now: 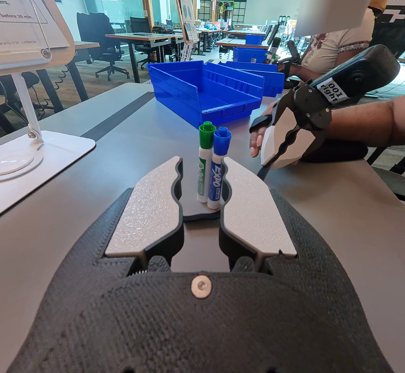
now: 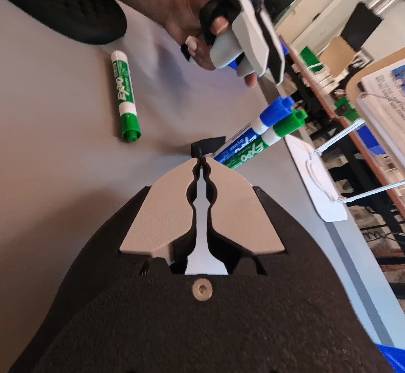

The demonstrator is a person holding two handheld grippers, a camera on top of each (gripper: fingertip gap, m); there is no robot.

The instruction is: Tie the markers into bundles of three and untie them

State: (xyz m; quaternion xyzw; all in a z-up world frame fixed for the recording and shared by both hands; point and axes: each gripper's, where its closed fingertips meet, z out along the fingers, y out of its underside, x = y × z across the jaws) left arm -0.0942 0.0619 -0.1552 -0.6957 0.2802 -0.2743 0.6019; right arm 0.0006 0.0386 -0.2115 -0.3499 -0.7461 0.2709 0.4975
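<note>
The left gripper [image 1: 202, 166], jaws spread, straddles 2 upright markers, a green marker [image 1: 205, 163] touching a blue marker [image 1: 219, 168], caps up, mid-counter [image 1: 131, 143] before a blue bin [image 1: 206, 92]. The right gripper [image 2: 201, 160], jaws pressed on a black strap [image 2: 208, 144], sits beside them; a third marker [image 2: 126, 96] lies flat on open counter, well apart
</note>
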